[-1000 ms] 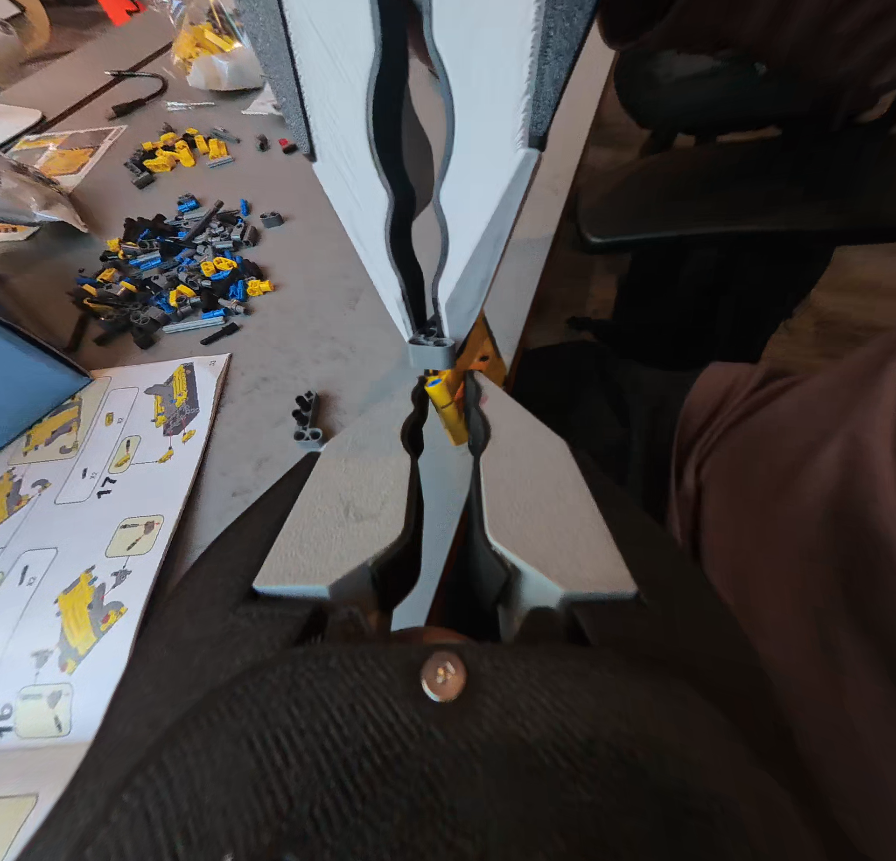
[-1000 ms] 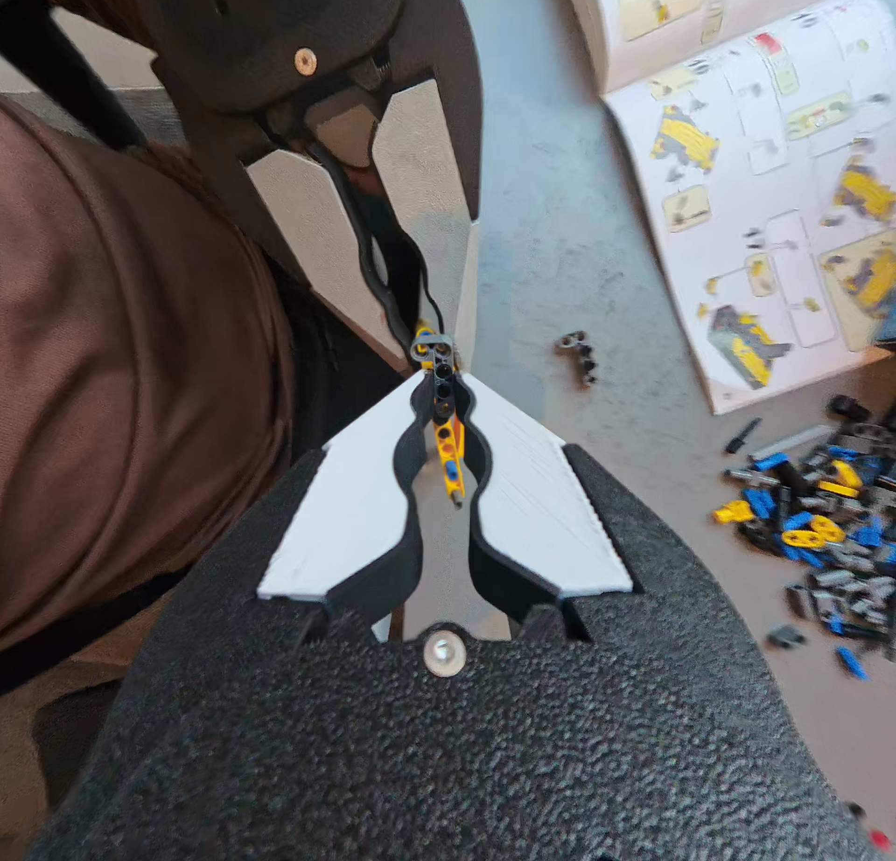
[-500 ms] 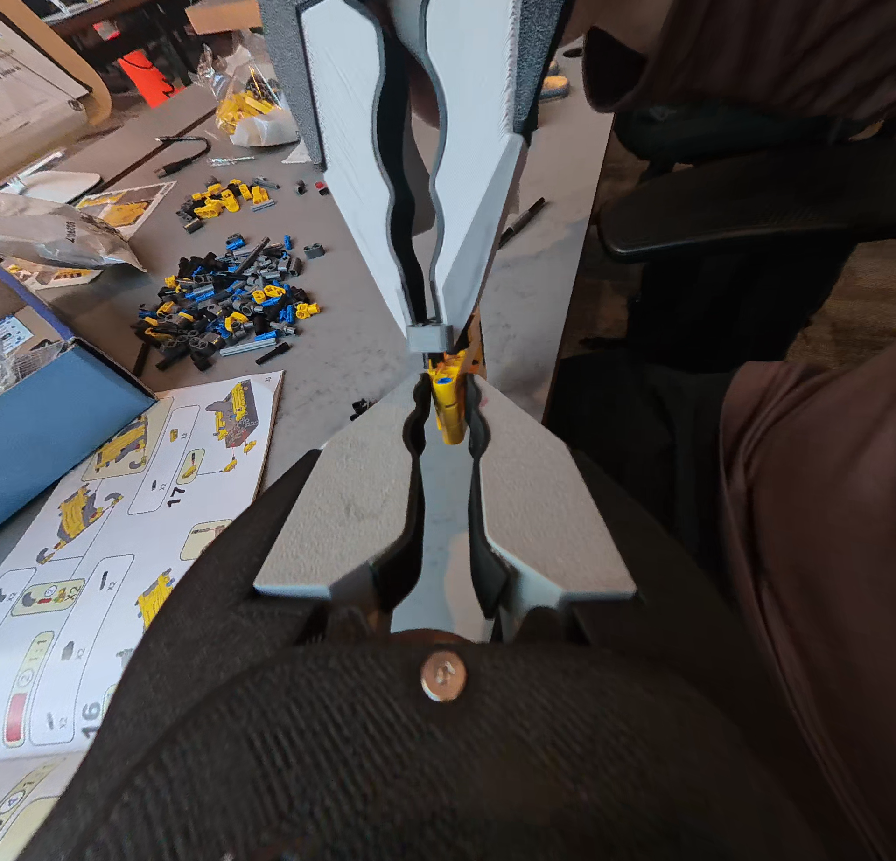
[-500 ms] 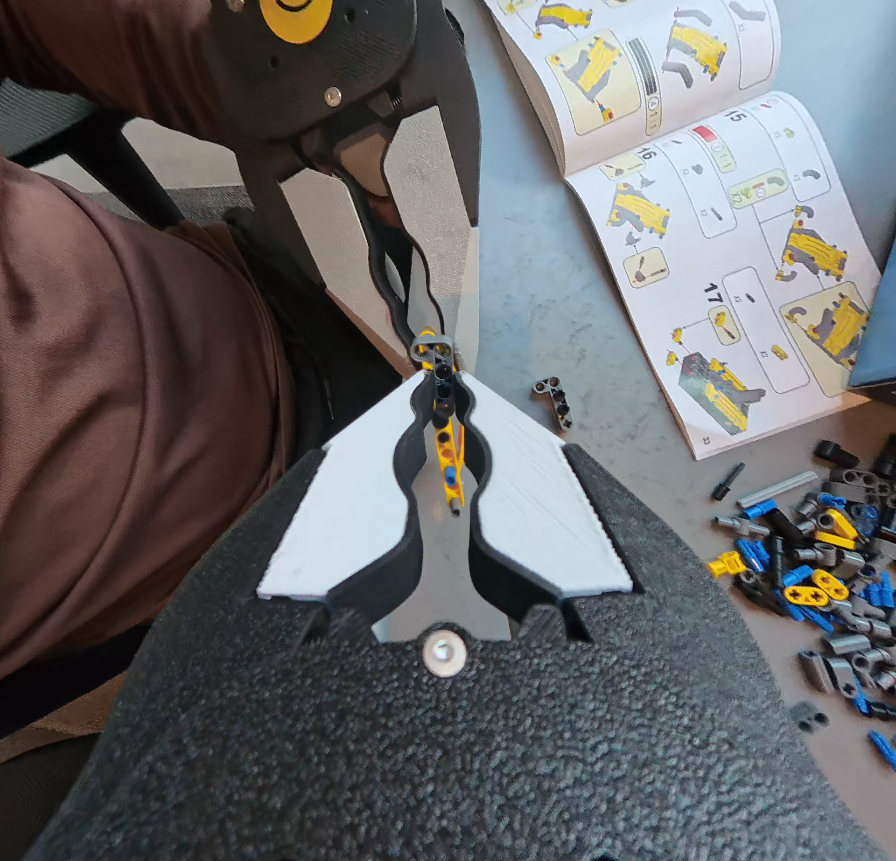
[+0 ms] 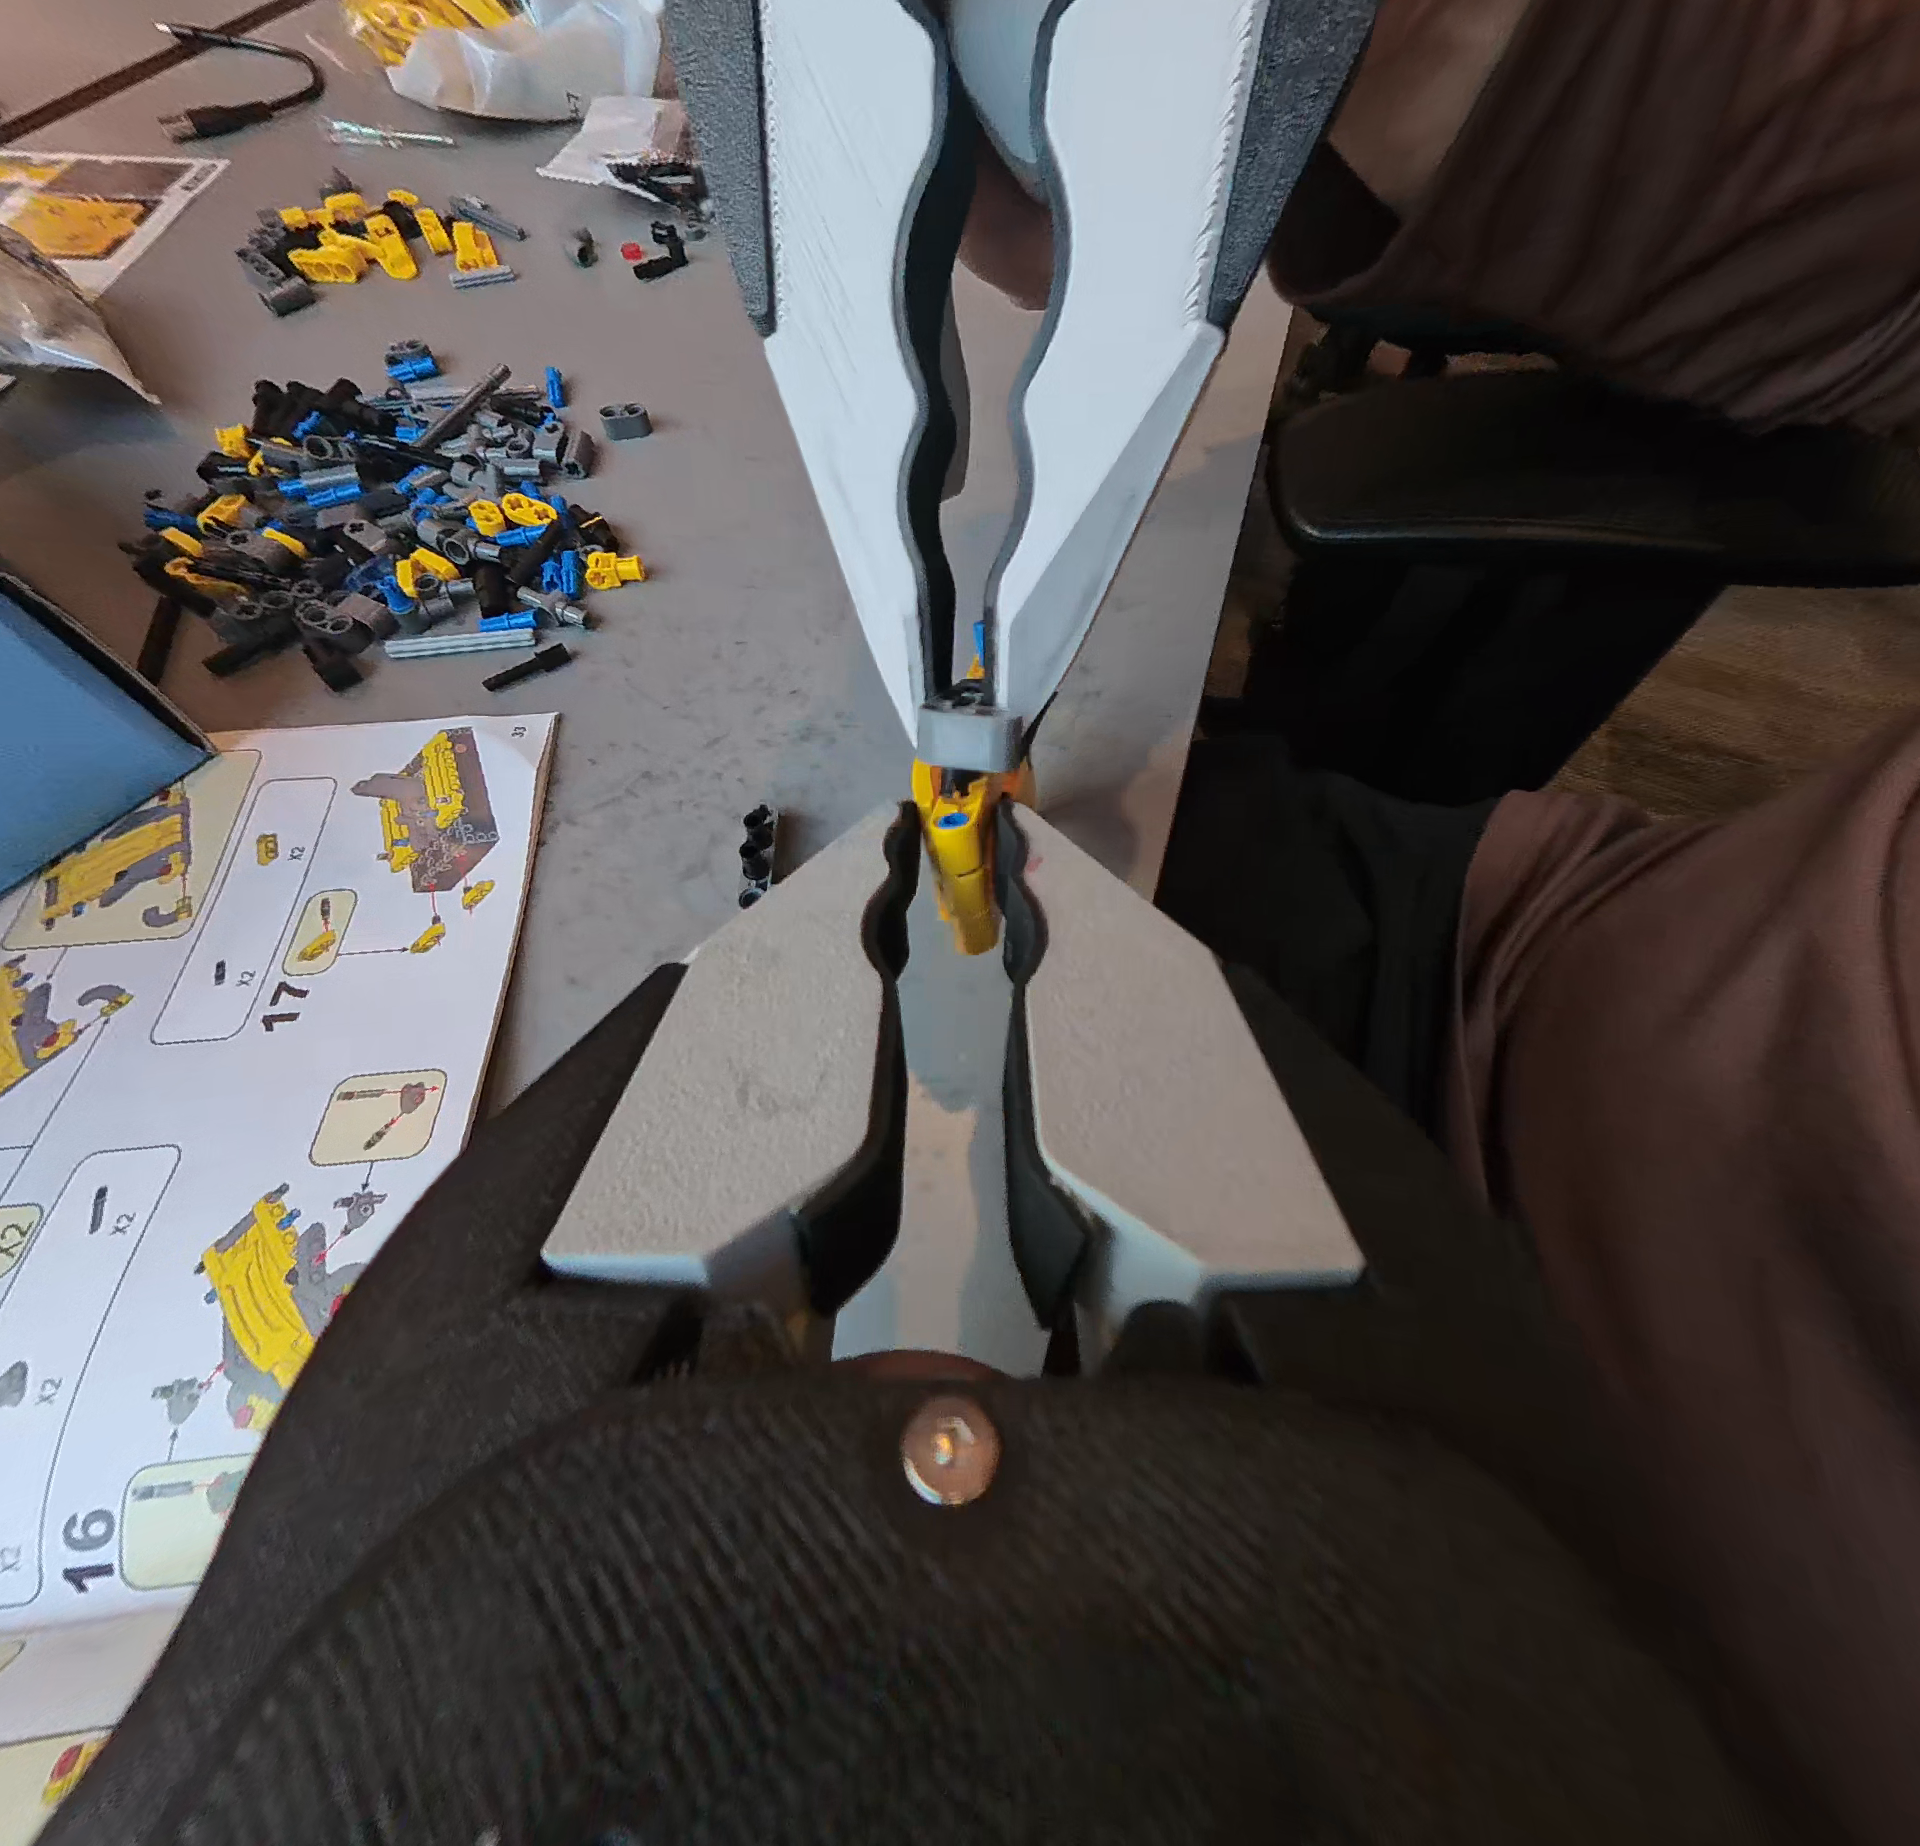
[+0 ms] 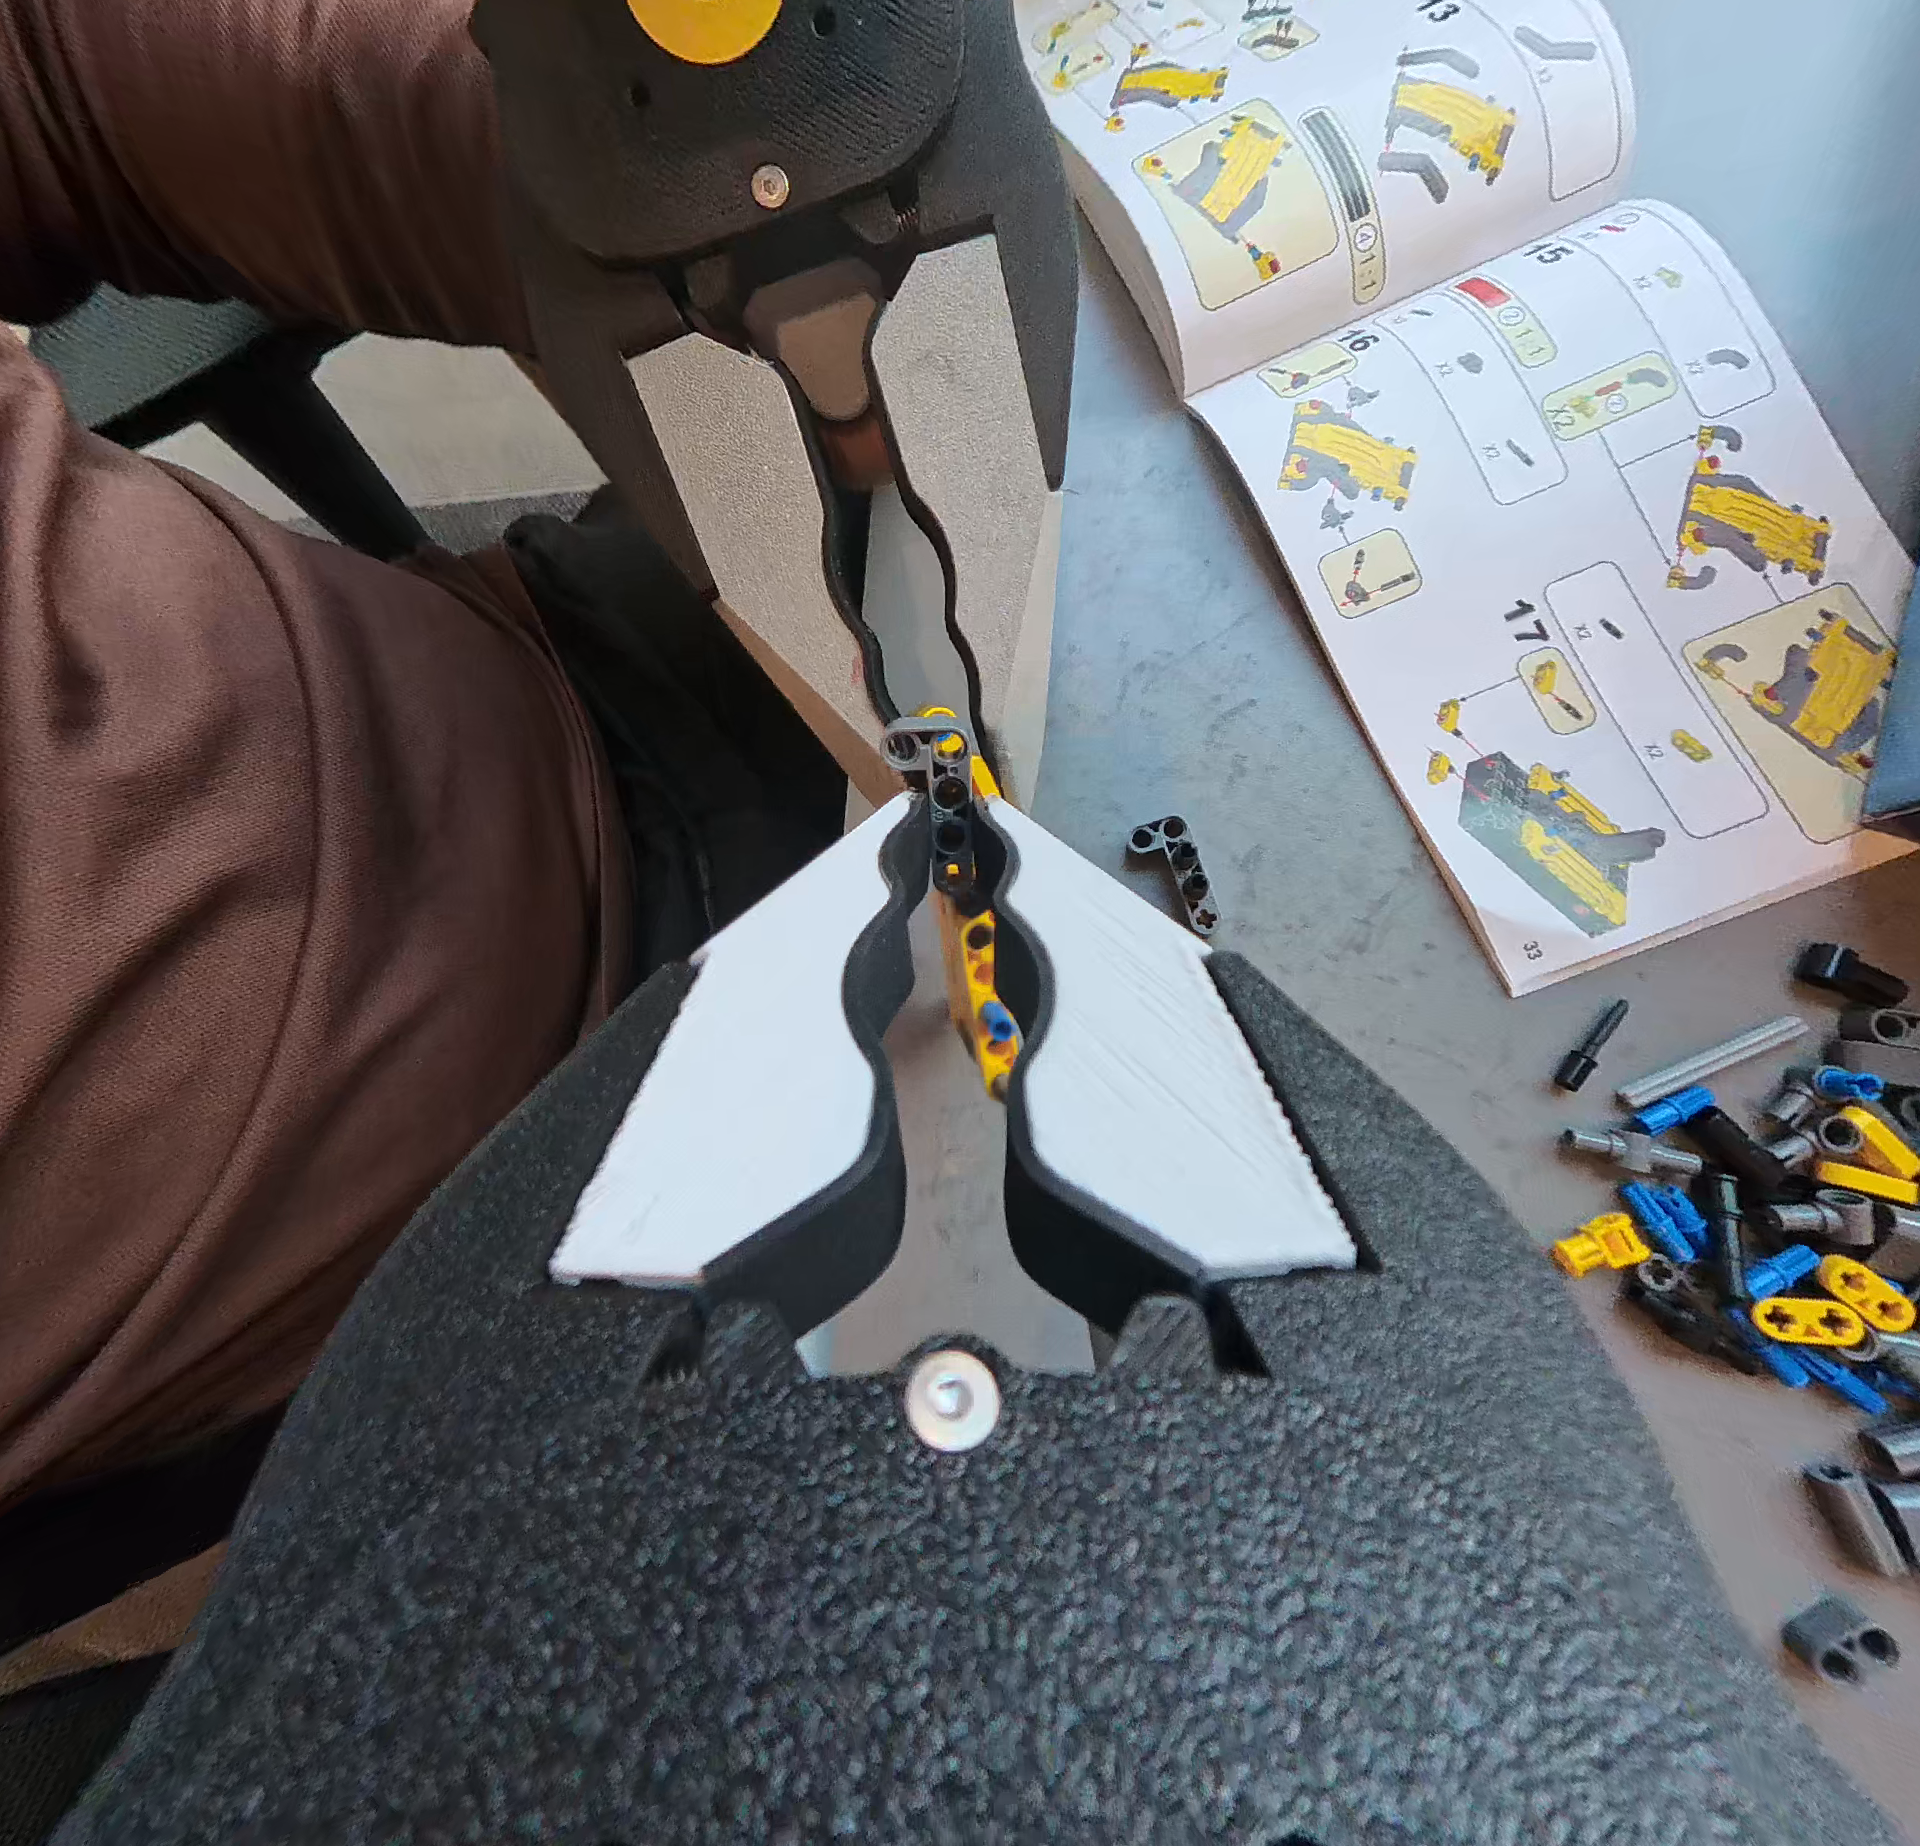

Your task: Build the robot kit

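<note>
The two grippers meet tip to tip over the near edge of the grey table (image 5: 727, 674), so much of what they carry is hidden between the pads. The left gripper (image 5: 961, 840) is clamped on a yellow beam (image 5: 961, 882) with a blue pin at its end; only the part between the fingertips shows. The right gripper (image 6: 956, 830) points back at it, pinched on a black holed beam (image 6: 951, 820) joined to a yellow holed beam (image 6: 982, 975) that runs back between its fingers, with a light grey connector (image 6: 920, 742) at the tip. Whether the two held assemblies already touch is hard to tell.

A person's brown sleeve (image 6: 260, 757) fills the side off the table edge. A lone black angled piece (image 6: 1179, 866) lies near the edge, just beside the open instruction booklet (image 6: 1558, 508). Farther in lies a pile of loose blue, yellow and black building-set pieces (image 5: 384, 529), cut off in the right wrist view.
</note>
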The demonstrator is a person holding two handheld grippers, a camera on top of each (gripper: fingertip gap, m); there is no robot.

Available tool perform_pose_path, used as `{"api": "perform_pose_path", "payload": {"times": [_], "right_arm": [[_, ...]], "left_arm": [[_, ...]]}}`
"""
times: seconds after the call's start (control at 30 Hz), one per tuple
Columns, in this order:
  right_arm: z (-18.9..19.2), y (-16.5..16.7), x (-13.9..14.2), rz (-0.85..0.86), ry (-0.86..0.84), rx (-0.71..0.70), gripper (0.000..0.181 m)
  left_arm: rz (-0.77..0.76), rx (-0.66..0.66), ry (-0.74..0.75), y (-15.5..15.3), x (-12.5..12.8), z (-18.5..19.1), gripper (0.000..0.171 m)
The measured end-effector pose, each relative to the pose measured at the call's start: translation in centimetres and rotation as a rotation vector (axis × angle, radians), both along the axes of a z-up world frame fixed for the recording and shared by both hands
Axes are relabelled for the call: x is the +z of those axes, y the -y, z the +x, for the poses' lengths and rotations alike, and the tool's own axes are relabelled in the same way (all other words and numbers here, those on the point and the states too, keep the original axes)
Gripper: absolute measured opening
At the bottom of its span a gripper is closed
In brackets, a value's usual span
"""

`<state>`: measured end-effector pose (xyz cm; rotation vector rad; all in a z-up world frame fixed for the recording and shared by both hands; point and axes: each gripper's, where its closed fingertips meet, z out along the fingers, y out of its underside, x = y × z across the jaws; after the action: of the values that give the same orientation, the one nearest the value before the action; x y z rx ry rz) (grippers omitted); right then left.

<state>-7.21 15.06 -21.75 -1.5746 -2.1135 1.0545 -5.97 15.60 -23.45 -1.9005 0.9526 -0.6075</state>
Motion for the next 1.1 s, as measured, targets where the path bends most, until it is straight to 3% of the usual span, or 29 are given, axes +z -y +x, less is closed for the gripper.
{"api": "perform_pose_path", "payload": {"times": [0.3,0.4,0.53,0.67,0.77,0.87,1.1], "right_arm": [[1.0,-0.8,-3.1,0.014,0.073,-0.026,0.007],[1.0,-0.6,-2.8,-0.053,0.056,-0.026,0.007],[0.6,-1.0,-0.9,-0.135,-0.038,-0.061,0.007],[-0.1,-2.1,2.5,-0.141,-0.214,-0.108,0.007],[-0.2,-1.6,2.6,-0.100,-0.242,-0.080,0.007],[-0.6,-1.4,2.0,-0.069,-0.243,-0.086,0.007],[-1.0,-1.2,0.6,-0.009,-0.211,-0.085,0.007]], "left_arm": [[-0.054,0.005,-0.059,0.2,-1.6,-0.6,0.011],[-0.077,0.002,-0.055,0.3,-1.8,-0.4,0.010],[-0.033,0.007,-0.029,0.3,0.5,-0.8,0.009],[0.191,0.060,-0.249,-0.2,3.3,-2.8,0.008],[0.403,0.068,-0.511,-0.3,4.3,-3.4,0.009],[0.506,0.023,-0.670,0.1,3.9,-2.6,0.008],[0.559,0.003,-0.760,0.3,2.6,-2.1,0.009]]}}
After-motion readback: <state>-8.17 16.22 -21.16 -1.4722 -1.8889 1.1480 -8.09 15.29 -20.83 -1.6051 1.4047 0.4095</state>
